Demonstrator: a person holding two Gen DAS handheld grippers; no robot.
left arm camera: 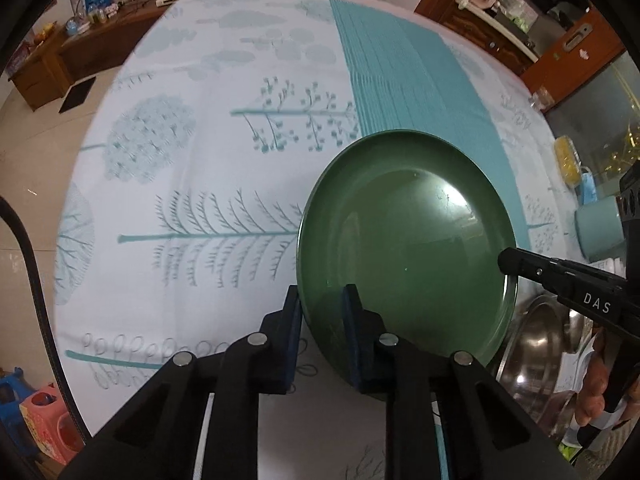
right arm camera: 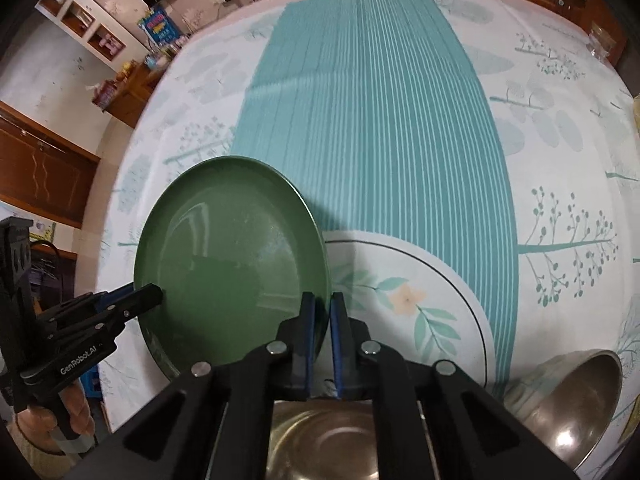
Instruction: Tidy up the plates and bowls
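Both grippers were matte black plastic. The left gripper (left arm camera: 322,300) carried two flat fingers faced with dark blue pads (left arm camera: 352,320), each finger hinged on twin bars with round silver pins (left arm camera: 257,338). The right gripper (right arm camera: 322,308) matched it, with brighter blue pads (right arm camera: 338,340) and silver pins (right arm camera: 370,348). From the side, the right unit bore white letters "DAS", the left one "GenRobot.AI". A black cable (left arm camera: 32,280) curved at the left edge.
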